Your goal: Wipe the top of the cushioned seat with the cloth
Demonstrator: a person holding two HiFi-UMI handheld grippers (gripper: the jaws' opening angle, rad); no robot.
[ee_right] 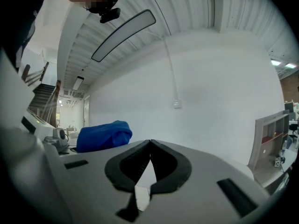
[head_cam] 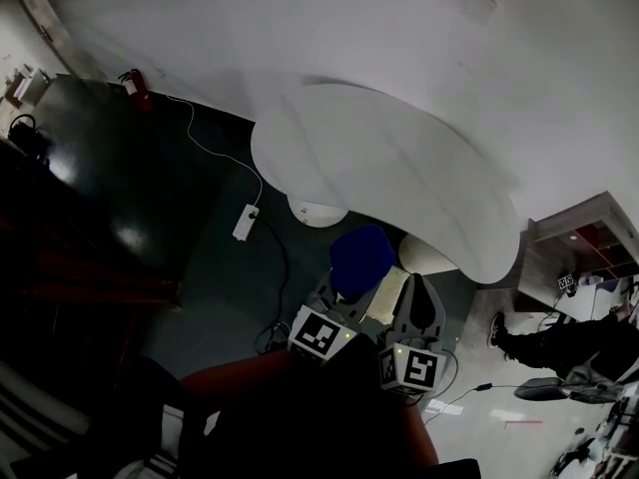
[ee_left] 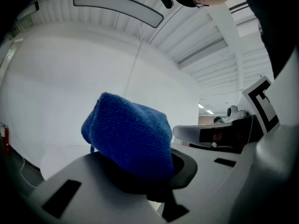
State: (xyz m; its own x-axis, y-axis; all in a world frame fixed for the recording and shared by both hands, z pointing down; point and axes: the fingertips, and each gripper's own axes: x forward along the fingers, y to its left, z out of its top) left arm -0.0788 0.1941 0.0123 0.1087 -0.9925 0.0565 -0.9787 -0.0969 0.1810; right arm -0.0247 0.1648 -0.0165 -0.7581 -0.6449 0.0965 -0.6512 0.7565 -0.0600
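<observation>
The left gripper is pinching a blue knitted cloth between its jaws. The cloth is bulging up and out of them in a thick wad. It is hanging in the air, just short of the near edge of a broad white rounded slab. Whether that slab is the cushioned seat cannot be told.

The right gripper is sitting just beside the left one. Its jaws are pressed together at the tips, with nothing between them.

An open-fronted grey shelf unit is standing at the far right. Whatever its compartments are holding is too small to make out.

Only the head view is showing the dark floor. A white power strip is lying there on its cable, and a red fire extinguisher is standing well away at the upper left. A person's dark-trousered leg is reaching in from the right.

The left gripper view is showing the weave of the cloth up close, and a long ceiling light panel overhead. The right gripper view is catching the cloth from the side, as a low blue mound at its left. Only this view is taking in a staircase far off at the left.
</observation>
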